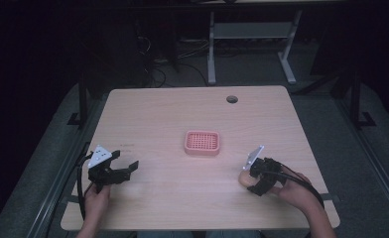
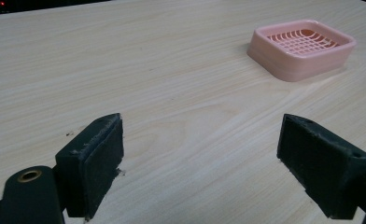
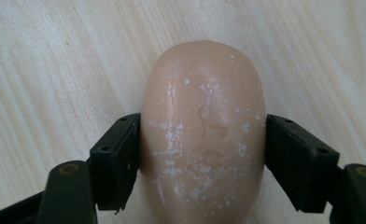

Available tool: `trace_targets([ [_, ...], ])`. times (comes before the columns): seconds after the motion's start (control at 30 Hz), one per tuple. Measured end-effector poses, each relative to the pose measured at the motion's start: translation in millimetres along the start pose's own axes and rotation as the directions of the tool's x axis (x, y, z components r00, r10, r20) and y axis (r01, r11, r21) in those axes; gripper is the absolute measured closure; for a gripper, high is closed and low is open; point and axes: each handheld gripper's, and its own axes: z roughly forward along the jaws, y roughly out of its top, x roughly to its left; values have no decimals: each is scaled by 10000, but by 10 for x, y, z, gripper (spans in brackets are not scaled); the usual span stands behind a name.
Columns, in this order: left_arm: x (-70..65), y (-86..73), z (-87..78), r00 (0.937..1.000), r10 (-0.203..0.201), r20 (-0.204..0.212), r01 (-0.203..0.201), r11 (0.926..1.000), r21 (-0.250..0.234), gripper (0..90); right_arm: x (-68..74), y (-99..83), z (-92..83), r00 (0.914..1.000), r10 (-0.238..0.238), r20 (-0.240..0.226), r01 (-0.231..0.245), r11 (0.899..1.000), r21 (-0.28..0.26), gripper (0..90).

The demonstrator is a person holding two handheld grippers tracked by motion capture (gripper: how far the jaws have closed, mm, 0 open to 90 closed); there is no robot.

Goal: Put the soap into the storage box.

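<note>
The right gripper (image 3: 202, 154) is squeezed on the soap (image 3: 203, 135) near the table's front edge – the grab looks done – but the soap isn't in the pink dish (image 1: 202, 143) yet, and the left gripper (image 2: 202, 163) waits open.

Each claw is built of black parts. The left claw (image 1: 125, 166) and the right claw (image 1: 254, 179) are each topped by a grey three-cornered plate. Black cables are trailed back along the forearms. Square black pads (image 2: 95, 158) with small screw holes are fitted; a brass-ringed hole is seen below.
</note>
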Motion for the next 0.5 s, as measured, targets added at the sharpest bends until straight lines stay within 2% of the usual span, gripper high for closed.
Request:
trace_targets([
  [0.33,0,0,3,10000,3,10,-3,10000,-3,143,-10,42,16,9998,-201,-58,202,9996,183,308],
  [0.5,-2,0,3,10000,11,4,-11,10000,-16,142,-35,45,21,9995,-5,-327,13,9998,221,312],
])
